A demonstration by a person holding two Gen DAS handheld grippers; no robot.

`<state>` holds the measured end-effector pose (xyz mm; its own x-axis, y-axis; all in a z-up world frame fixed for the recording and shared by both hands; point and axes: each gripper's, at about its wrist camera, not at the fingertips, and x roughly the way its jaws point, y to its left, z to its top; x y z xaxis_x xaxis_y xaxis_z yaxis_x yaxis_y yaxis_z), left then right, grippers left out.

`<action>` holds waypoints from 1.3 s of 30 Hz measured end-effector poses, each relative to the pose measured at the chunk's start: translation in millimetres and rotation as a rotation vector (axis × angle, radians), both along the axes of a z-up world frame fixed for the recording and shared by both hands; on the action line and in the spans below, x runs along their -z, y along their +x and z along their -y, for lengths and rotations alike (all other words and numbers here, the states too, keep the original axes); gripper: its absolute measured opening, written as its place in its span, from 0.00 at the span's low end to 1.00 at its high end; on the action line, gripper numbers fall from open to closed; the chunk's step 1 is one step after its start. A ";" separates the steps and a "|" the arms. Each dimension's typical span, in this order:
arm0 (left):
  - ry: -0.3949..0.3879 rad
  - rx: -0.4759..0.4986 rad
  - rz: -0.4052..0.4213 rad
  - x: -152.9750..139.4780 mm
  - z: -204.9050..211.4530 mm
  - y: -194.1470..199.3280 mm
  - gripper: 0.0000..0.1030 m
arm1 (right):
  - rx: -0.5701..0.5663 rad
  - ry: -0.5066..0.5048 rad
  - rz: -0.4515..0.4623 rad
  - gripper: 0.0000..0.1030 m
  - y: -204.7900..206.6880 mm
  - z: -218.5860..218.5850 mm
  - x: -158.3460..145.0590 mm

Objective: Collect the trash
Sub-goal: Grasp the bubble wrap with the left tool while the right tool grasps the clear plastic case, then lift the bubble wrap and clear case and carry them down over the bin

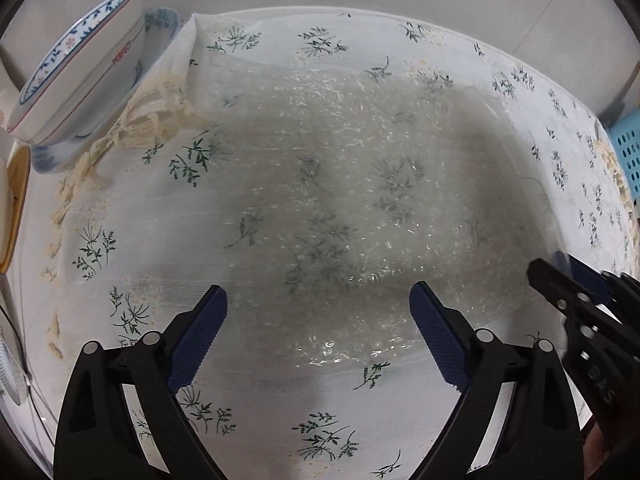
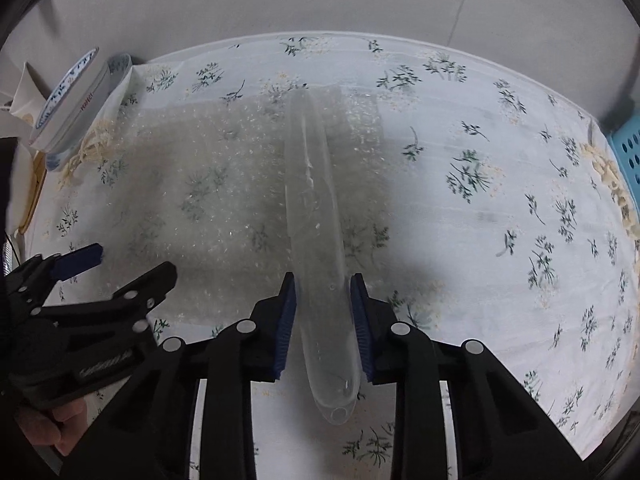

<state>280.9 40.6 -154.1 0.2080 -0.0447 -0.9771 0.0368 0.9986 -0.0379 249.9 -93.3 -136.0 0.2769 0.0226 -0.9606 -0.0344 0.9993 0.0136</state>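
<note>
A clear sheet of bubble wrap (image 1: 340,160) lies flat on the flower-printed tablecloth (image 1: 120,220). My left gripper (image 1: 318,290) hovers open over the sheet's near edge, with nothing between its blue pads. In the right wrist view the same sheet (image 2: 224,184) spreads to the left, and a raised clear fold (image 2: 312,184) at its right edge runs up between my fingers. My right gripper (image 2: 323,280) is shut on that fold, both pads against it. The left gripper (image 2: 132,262) shows at the lower left there. The right gripper (image 1: 554,266) shows at the right edge of the left wrist view.
A white bowl with a blue flower rim (image 1: 80,68) leans on another dish at the table's far left corner. A light blue perforated basket (image 1: 628,156) stands off the right edge. A grey wall runs behind the table. A hand (image 2: 52,424) holds the left gripper.
</note>
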 end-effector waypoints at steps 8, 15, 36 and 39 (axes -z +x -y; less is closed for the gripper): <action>0.023 0.008 -0.029 4.1 17.6 3.9 0.73 | 0.079 0.046 0.054 0.24 -40.3 35.9 -25.2; 0.022 0.031 -0.039 1.2 33.3 2.4 0.52 | 0.136 0.084 0.087 0.23 -72.6 61.3 -42.4; 0.012 0.123 0.069 -25.0 40.2 -41.9 0.10 | 0.187 0.076 0.117 0.23 -130.0 86.5 -57.0; 0.006 0.128 0.089 -32.2 39.5 -55.3 0.10 | 0.191 0.078 0.128 0.23 -136.4 86.5 -61.2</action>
<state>225.7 1.1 -121.9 0.2864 -0.0706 -0.9555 0.1667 0.9857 -0.0228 113.4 -179.8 -74.7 0.4023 0.0309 -0.9150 0.1486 0.9840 0.0985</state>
